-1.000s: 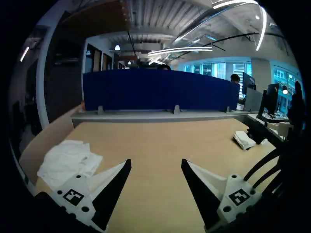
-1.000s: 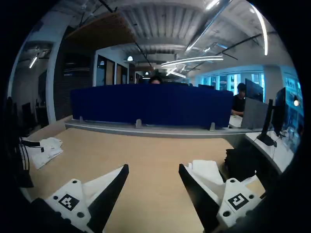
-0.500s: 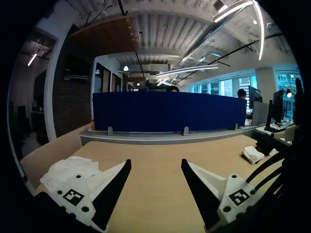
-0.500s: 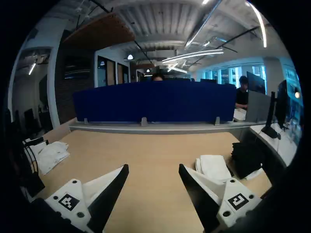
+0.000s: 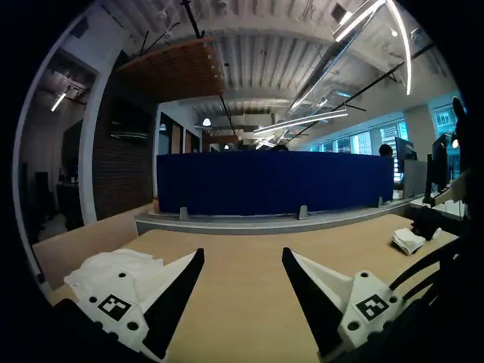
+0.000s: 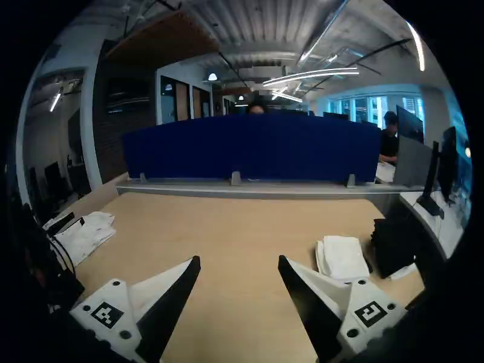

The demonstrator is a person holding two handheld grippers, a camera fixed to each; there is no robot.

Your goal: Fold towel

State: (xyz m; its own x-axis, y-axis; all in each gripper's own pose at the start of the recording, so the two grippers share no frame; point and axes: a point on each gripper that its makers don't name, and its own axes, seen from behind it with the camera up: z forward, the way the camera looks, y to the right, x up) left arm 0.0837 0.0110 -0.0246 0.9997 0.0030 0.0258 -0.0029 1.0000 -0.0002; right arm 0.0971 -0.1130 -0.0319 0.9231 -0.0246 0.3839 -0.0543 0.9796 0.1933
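A crumpled white towel [image 5: 112, 270] lies on the light wooden table [image 5: 242, 242] at the left, just beyond my left gripper's left finger; the right gripper view has this towel [image 6: 91, 233] far off to the left. My left gripper [image 5: 242, 251] is open and holds nothing, low over the table. A neatly folded white towel [image 6: 343, 257] rests at the right, just past the right finger of my right gripper [image 6: 239, 259], which is open and holds nothing. The folded towel [image 5: 408, 239] appears small at the far right of the left gripper view.
A blue divider panel [image 6: 254, 148] on a grey rail closes the table's far edge, with a person's head behind it. A black bundle [image 6: 396, 245] sits right of the folded towel. Monitors [image 6: 432, 175] stand on the desk to the right. A dark cabled shape [image 6: 36, 266] is at the left edge.
The left gripper's view tipped upward, so the table and crumpled towel slid down the frame. In the right gripper's view the folded towel came out from behind the right finger.
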